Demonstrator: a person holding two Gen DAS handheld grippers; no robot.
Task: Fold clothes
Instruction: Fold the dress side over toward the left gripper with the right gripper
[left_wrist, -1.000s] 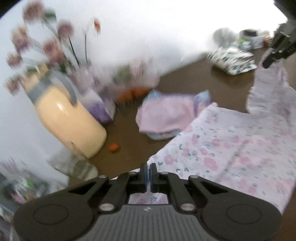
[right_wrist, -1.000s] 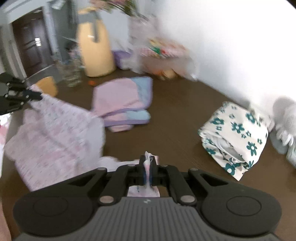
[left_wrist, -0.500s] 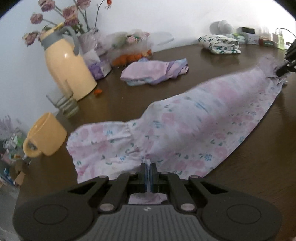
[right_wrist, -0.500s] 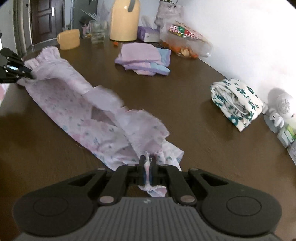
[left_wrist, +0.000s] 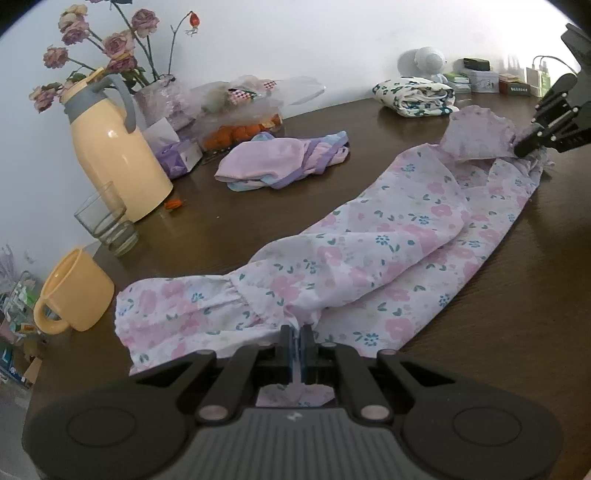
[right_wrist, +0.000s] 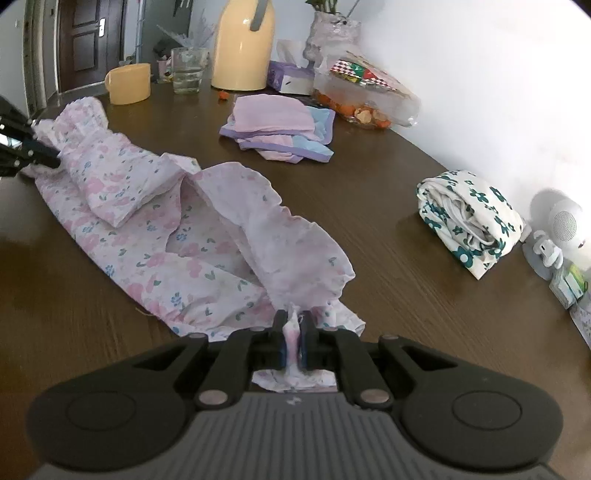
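A pink floral garment (left_wrist: 388, 251) lies stretched in a long band across the dark wooden table (left_wrist: 240, 221); it also shows in the right wrist view (right_wrist: 166, 221). My left gripper (left_wrist: 295, 336) is shut on one end of it, low over the table. My right gripper (right_wrist: 293, 328) is shut on the other end, which has a ruffled edge. Each gripper shows in the other's view, the right one (left_wrist: 532, 142) at far right and the left one (right_wrist: 40, 155) at far left, both pinching the cloth.
A folded pink and purple garment (left_wrist: 280, 162) and a folded white and teal floral one (left_wrist: 417, 94) lie behind. A yellow jug (left_wrist: 114, 147), glass (left_wrist: 107, 221), yellow mug (left_wrist: 74, 291), flower vase (left_wrist: 162, 96), tissue box (left_wrist: 177, 155), bag of oranges (left_wrist: 240, 122) and small fan (left_wrist: 424, 61) line the wall side.
The garment was held up in the air and has come down onto the table, stretched out between the two grippers. Both grippers have lowered and kept their grip.
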